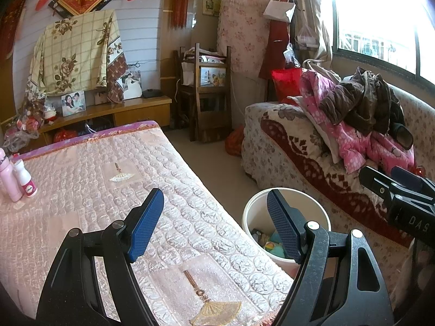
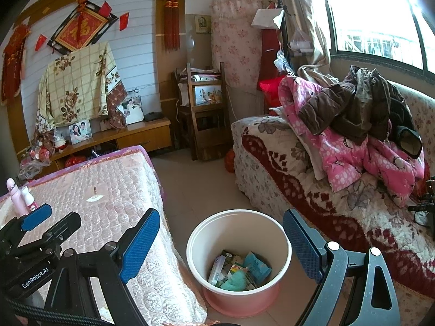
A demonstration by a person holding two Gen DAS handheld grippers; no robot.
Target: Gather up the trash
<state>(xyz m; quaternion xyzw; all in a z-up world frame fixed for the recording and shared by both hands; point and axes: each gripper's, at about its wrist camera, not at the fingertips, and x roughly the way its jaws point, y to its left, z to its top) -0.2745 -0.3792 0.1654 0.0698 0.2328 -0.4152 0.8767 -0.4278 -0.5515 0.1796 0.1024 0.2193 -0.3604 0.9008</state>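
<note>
A round bin (image 2: 239,218), white inside and pink outside, stands on the floor between the covered table and the sofa. Several wrappers and packets (image 2: 239,270) lie at its bottom. My right gripper (image 2: 220,247) hangs open above the bin, nothing between its blue pads. My left gripper (image 1: 214,225) is open over the table's right edge, also empty; the bin (image 1: 254,212) shows partly behind its right finger. The right gripper (image 1: 391,184) also appears at the right edge of the left wrist view, and the left gripper (image 2: 36,220) at the lower left of the right wrist view.
The table wears a pink quilted cover (image 1: 108,179). Two pink-and-white bottles (image 1: 16,176) stand at its left. A sofa (image 2: 312,190) with piled clothes (image 2: 353,125) runs along the right. A wooden chair (image 2: 204,114) and a low cabinet (image 2: 130,135) stand at the back.
</note>
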